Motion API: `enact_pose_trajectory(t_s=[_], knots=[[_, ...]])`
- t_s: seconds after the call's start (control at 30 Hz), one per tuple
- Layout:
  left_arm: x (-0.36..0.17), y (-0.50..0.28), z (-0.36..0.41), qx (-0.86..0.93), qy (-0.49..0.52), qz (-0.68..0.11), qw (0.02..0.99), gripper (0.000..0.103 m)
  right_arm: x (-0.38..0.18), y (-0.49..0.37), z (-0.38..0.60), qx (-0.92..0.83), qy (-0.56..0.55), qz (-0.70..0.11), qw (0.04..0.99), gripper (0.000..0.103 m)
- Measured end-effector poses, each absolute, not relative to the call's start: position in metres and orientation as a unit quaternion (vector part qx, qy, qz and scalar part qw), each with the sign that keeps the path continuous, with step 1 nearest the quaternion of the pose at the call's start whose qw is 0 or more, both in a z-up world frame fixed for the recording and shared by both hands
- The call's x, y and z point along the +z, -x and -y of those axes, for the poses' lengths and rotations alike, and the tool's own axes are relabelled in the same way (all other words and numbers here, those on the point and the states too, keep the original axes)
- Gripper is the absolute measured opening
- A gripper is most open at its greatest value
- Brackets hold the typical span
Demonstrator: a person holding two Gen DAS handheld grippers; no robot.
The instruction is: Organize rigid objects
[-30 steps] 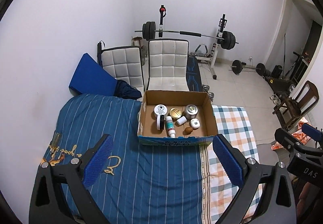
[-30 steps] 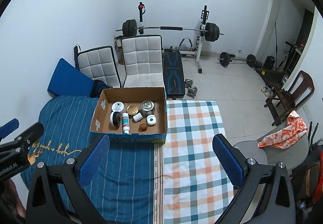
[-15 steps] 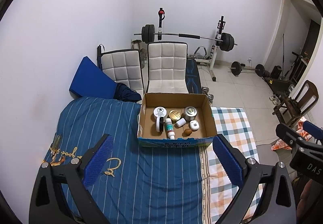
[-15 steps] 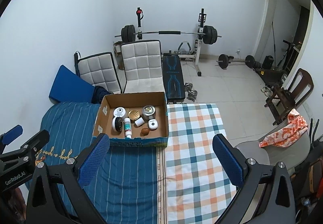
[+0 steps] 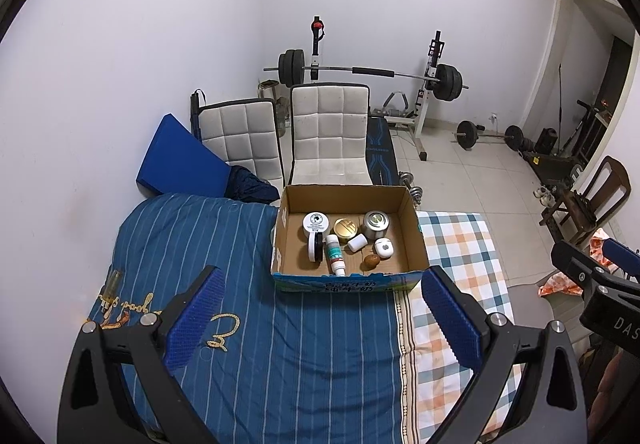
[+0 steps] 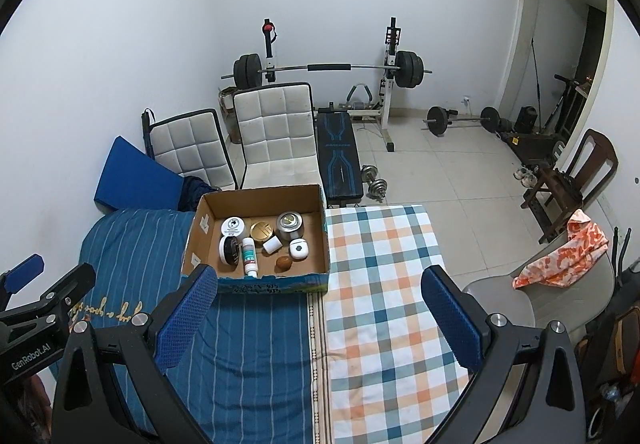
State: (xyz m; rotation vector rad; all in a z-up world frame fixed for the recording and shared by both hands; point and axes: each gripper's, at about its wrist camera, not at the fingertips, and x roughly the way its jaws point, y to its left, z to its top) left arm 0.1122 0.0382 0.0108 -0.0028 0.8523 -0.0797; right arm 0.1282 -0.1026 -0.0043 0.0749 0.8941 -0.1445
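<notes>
Both the left gripper (image 5: 320, 308) and right gripper (image 6: 320, 308) are being held wide open, empty, well back from the cardboard box (image 5: 348, 280). Jars (image 5: 316, 223), a bottle (image 5: 334, 254) and tins (image 5: 376, 223) are all sitting inside it, none seen loose on the bed (image 5: 288, 356). That is fitting either a finished tidy-up or items waiting to be taken out.

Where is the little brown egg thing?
The brown egg-shaped thing lies inside the cardboard box, near its front wall, between the lying white bottle and the small white case.

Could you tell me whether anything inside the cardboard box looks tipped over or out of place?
Yes. In the cardboard box, the white bottle with the green label lies on its side, and a round black-and-white tin stands on edge against it. The other jars sit upright.
</notes>
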Motion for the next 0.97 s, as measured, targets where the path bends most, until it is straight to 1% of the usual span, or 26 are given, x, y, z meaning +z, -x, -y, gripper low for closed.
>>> enact_pose_trajectory(t_s=[0.5, 0.97], knots=[[0.0116, -0.1182, -0.0402, -0.040, 0.000, -0.407, 0.912, 0.101, -0.0029, -0.1272, 0.1068, -0.077, -0.041, -0.434, 0.897, 0.103], [0.0088, -0.1207, -0.0427, -0.045, 0.003, -0.403, 0.914, 0.101, -0.0126, -0.1288, 0.1041, -0.084, -0.046, -0.440, 0.893, 0.103]])
